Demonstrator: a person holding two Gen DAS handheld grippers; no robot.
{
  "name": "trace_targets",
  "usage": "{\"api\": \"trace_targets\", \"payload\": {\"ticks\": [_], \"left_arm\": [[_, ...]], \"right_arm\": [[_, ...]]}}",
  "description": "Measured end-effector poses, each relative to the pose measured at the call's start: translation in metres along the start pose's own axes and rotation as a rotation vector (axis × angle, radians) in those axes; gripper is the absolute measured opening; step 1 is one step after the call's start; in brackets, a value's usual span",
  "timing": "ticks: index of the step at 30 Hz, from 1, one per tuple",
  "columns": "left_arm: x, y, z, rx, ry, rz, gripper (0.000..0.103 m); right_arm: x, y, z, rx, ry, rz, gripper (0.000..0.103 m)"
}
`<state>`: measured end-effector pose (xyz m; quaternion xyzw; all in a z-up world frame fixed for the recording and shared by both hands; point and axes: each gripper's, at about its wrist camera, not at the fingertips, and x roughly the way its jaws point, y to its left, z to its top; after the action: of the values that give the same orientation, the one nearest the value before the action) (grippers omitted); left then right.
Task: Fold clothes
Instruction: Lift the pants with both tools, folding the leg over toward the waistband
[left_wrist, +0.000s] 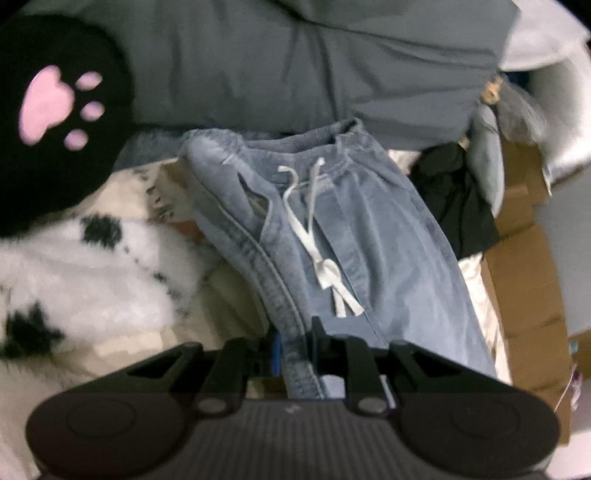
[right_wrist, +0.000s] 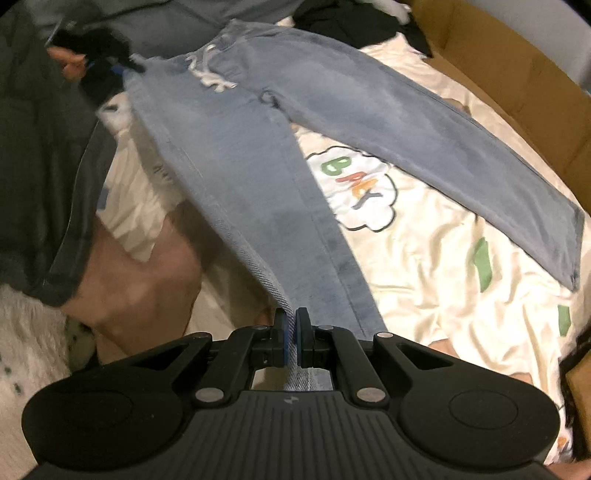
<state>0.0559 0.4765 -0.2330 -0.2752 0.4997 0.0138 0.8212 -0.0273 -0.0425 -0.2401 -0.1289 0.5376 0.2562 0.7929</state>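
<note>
Light blue jeans (left_wrist: 351, 221) with a white drawstring (left_wrist: 314, 229) lie spread on the bed, waistband at the far end. My left gripper (left_wrist: 295, 343) is shut on the jeans' side seam near the waist. In the right wrist view the jeans (right_wrist: 240, 166) stretch away from me with both legs splayed. My right gripper (right_wrist: 291, 325) is shut on the outer edge of the nearer leg, which is lifted taut. The left gripper (right_wrist: 125, 70) shows far off at the waistband corner, held by a hand.
A black cushion with a pink paw print (left_wrist: 55, 110) and a grey duvet (left_wrist: 295, 55) lie beyond the waistband. A white spotted fluffy blanket (left_wrist: 92, 277) is on the left. A cardboard box (right_wrist: 517, 74) borders the cream printed sheet (right_wrist: 424, 258). A person's bare leg (right_wrist: 140, 280) is close.
</note>
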Motion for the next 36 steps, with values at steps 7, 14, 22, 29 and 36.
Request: {"api": "trace_targets", "payload": {"ticks": [7, 14, 22, 29, 36], "left_arm": [[0.004, -0.022, 0.017, 0.100, 0.003, -0.052, 0.016], [0.009, -0.048, 0.027, 0.167, -0.031, -0.134, 0.016], [0.023, -0.069, 0.038, 0.218, -0.049, -0.182, 0.016], [0.044, -0.090, 0.046, 0.284, -0.057, -0.202, 0.016], [0.062, -0.108, 0.056, 0.302, -0.072, -0.219, 0.016]], "right_arm": [[-0.006, -0.009, 0.009, 0.020, 0.000, -0.020, 0.001], [-0.006, -0.037, 0.025, 0.091, -0.020, -0.036, 0.001], [0.000, -0.070, 0.045, 0.155, -0.047, -0.035, 0.001], [0.020, -0.100, 0.064, 0.159, -0.044, 0.009, 0.002], [0.030, -0.122, 0.087, 0.116, -0.059, -0.008, 0.002]]}}
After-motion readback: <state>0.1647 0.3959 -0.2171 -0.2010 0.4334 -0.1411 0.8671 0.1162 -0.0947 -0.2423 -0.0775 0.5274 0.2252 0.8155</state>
